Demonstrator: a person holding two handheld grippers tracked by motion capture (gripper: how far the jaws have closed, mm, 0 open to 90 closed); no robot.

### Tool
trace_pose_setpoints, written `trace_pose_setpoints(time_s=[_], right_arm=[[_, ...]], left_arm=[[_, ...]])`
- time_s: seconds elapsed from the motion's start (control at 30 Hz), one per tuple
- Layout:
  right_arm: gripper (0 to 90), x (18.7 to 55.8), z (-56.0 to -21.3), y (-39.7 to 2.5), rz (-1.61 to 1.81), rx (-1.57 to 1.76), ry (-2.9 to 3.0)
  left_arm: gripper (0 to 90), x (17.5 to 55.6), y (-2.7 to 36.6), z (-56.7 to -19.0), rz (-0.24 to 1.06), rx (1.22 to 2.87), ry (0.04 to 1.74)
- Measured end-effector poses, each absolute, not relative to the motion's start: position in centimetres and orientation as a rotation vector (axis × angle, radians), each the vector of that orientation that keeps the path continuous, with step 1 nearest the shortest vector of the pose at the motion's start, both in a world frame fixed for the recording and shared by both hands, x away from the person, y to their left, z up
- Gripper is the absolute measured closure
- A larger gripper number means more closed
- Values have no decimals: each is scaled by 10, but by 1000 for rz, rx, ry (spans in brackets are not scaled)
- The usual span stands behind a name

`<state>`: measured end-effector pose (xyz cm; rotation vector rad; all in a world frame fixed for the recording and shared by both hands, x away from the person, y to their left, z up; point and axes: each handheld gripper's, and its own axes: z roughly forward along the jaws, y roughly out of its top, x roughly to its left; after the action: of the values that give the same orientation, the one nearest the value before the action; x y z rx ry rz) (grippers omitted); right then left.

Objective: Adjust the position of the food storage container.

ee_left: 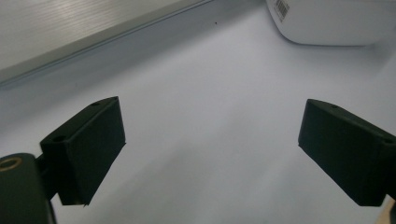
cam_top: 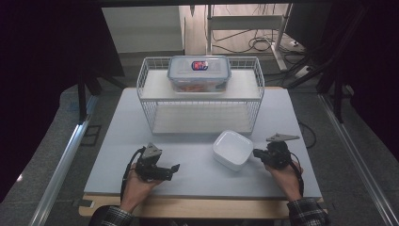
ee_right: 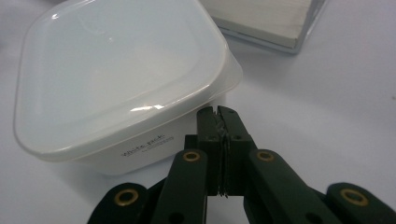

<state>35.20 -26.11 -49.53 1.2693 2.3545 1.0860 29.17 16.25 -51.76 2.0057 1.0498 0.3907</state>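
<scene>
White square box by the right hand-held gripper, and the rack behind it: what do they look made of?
White box: likely plastic, with a glossy translucent lid showing soft highlights and a matte opaque base with printed lettering. Rack: thin wire mesh, probably white-coated metal, with pale flat shelf boards; the boards' material is unclear.

We read "White pack" in dark print on the side wall of the white lidded container point(ee_right: 116, 93), just below its rim, in the right gripper view; a smaller line beneath it is too fine for us to read. In the left gripper view we see a barcode label point(ee_left: 281, 7) on that container's wall, its digits illegible. On the lid of the clear box point(cam_top: 199, 73) we see a red-and-blue sticker point(cam_top: 199, 65), its wording too small to read.
</scene>
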Motion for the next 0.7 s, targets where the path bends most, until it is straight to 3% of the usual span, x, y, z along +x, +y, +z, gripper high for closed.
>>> trace_pose_setpoints(time_s=[0.5, 0.7], right_arm=[[877, 381, -501, -207, 1109, 1143, 2443], [877, 379, -504, -186, 1120, 1058, 2508]], left_arm=[[265, 316, 160, -514, 464, 2016, 1059], [424, 330, 156, -515, 486, 2029, 1073]])
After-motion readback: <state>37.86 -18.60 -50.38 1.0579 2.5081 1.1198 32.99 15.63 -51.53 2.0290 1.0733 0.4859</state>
